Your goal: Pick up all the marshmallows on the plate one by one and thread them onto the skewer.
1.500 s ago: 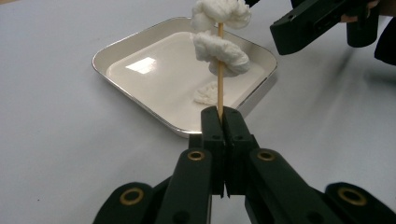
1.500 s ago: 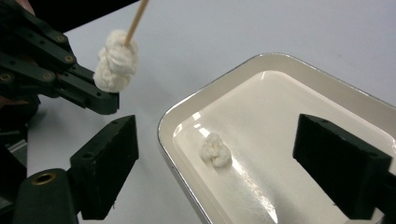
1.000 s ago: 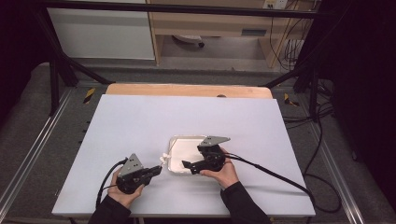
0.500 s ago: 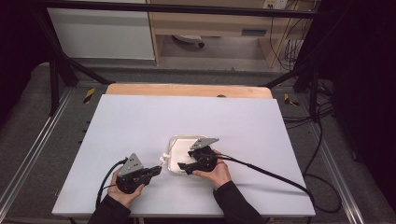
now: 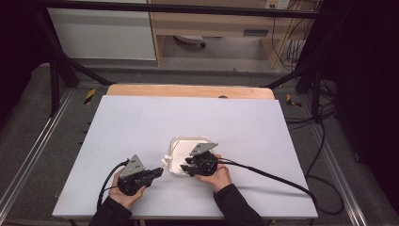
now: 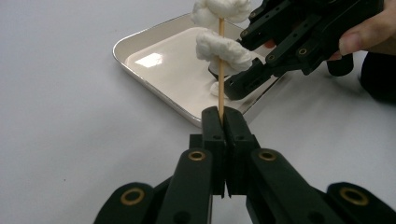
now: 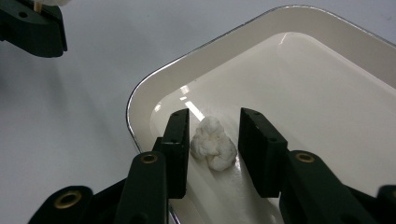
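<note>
The left gripper (image 6: 223,122) has its jaws clenched on a thin wooden skewer (image 6: 220,65) standing upright, two white cotton-like lumps (image 6: 220,45) threaded on it. Just beside it, on the pale tabletop (image 5: 141,122), sits a shallow white tray (image 7: 299,70). The right gripper (image 7: 212,140) reaches into the tray, jaws released either side of a third lump (image 7: 212,142)

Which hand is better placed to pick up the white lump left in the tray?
Right. Its tongs are open with the lump between the jaws, inside the tray. The left tongs are shut on the skewer, so they're occupied.
</note>
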Tool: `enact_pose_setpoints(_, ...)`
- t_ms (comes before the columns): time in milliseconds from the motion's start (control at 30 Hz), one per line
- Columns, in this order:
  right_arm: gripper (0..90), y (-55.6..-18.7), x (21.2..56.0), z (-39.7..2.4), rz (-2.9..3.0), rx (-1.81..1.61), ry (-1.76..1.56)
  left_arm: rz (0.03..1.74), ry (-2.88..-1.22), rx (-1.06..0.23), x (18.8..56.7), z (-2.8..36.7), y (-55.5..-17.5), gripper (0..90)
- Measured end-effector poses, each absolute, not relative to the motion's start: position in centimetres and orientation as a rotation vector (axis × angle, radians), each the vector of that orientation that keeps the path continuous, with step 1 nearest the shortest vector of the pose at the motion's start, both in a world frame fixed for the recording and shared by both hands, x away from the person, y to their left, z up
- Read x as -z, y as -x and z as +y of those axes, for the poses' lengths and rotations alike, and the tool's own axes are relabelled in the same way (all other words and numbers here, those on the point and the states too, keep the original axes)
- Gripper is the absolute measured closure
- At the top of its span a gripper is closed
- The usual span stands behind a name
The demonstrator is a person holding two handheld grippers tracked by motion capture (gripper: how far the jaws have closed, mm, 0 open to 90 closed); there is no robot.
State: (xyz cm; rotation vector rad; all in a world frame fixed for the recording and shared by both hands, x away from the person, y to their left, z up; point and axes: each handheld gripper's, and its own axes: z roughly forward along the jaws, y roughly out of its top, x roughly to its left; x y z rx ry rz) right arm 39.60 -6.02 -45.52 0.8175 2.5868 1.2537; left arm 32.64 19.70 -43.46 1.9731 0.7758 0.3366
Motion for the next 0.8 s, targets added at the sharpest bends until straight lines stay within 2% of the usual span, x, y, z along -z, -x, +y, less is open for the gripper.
enact_pose_setpoints(433,73.0,-39.4,45.3,-6.2,2.575,-1.251,-0.791,0.772,-1.973,-0.339,43.4,19.7,-32.6,89.0)
enact_pose_setpoints(800,74.1,-39.4,41.7,-8.2,2.497,-1.401,-0.81,0.754,-1.97,-0.338,43.4,19.6,-32.5,89.0)
